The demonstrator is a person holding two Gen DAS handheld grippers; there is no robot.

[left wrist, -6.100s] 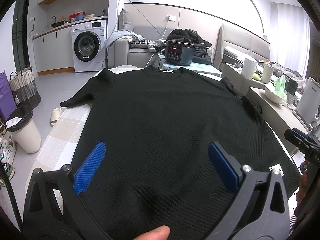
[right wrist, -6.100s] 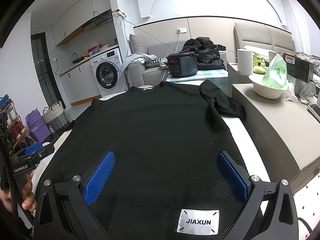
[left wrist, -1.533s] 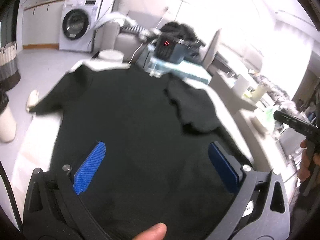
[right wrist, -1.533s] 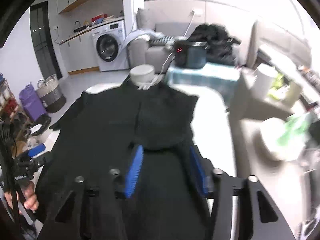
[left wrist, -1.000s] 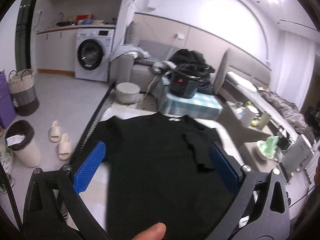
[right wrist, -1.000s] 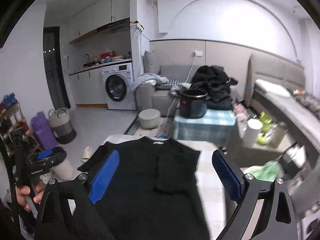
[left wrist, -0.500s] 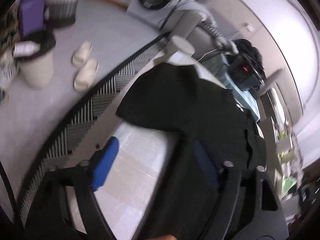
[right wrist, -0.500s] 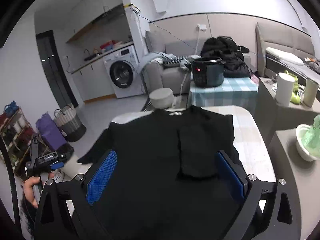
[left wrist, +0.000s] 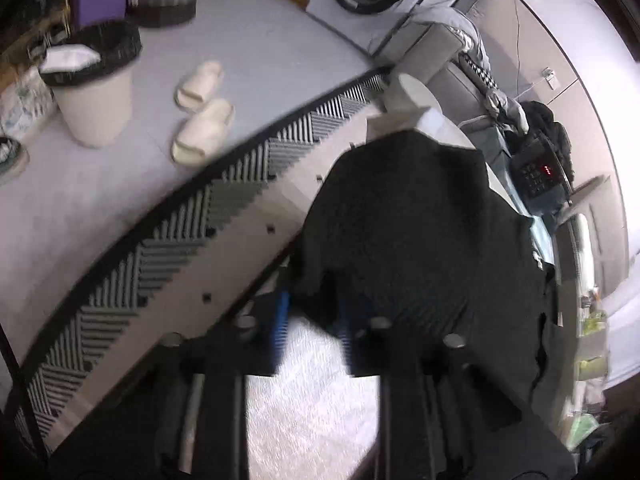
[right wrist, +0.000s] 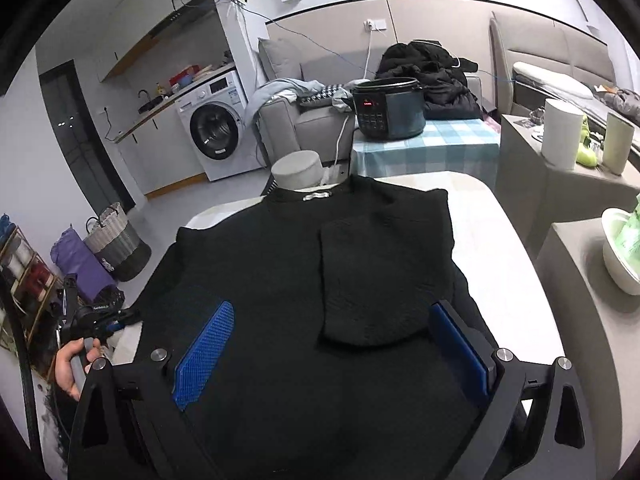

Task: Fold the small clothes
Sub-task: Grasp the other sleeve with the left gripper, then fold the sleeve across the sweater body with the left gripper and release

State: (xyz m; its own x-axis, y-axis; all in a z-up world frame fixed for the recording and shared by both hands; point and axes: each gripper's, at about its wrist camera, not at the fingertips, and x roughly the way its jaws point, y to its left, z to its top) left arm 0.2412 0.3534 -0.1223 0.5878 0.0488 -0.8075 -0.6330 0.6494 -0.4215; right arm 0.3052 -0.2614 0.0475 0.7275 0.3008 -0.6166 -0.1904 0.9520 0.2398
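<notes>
A black knit sweater [right wrist: 304, 280] lies flat on the white table [right wrist: 504, 264], collar at the far end. Its right sleeve [right wrist: 380, 276] is folded inward over the body. My right gripper [right wrist: 332, 344] is open and empty, hovering above the sweater's lower part. In the left wrist view the left sleeve [left wrist: 400, 216] hangs over the table's left edge. My left gripper [left wrist: 314, 320] has its blue pads nearly together on the sleeve's cuff end. The left gripper also shows at the left in the right wrist view [right wrist: 100, 320].
A white tablecloth [left wrist: 312, 392] lies under the left gripper. On the floor to the left are a striped rug [left wrist: 192, 232], slippers [left wrist: 200, 124] and a bin [left wrist: 92, 80]. A rice cooker [right wrist: 388, 108] stands behind the table, a bowl [right wrist: 620, 256] on the right counter.
My left gripper has swung to the table's left edge and closed from wide open onto the left sleeve's end. My right gripper came lower over the sweater and stays open.
</notes>
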